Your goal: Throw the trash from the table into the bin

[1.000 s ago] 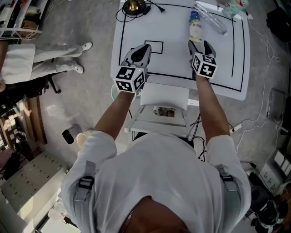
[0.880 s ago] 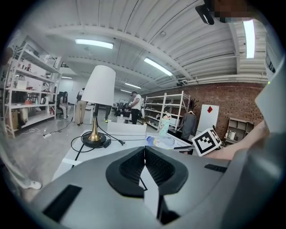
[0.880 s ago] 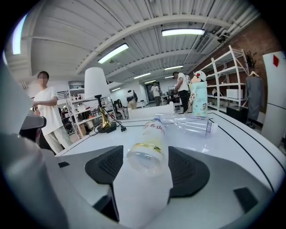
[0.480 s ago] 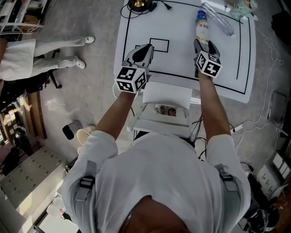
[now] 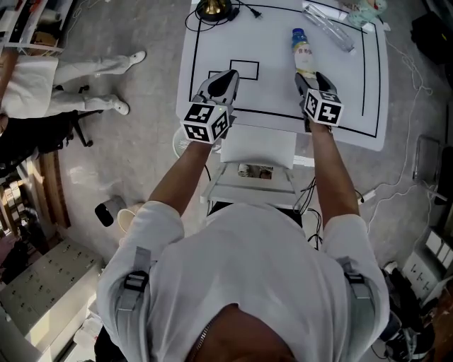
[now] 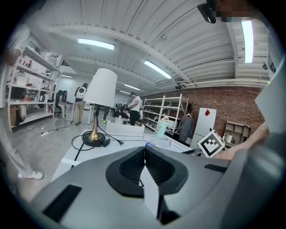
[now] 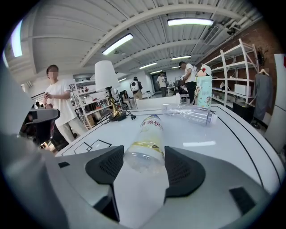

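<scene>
A small plastic bottle with a blue cap and pale label lies on the white table, pointing away from me. My right gripper is open at its near end. In the right gripper view the bottle's base sits between the two pads, and I see no squeeze on it. My left gripper rests over the table's near left part, shut, with nothing between its fingertips. A clear empty bottle lies farther back on the right.
A lamp with a brass base and a black cable stands at the table's far left. A teal flask stands at the far right corner. A person in white sits to the left. Cables run over the floor on the right.
My right gripper has moved forward along the table, so the bottle's base now lies between its jaws. The left gripper has stayed where it was.
</scene>
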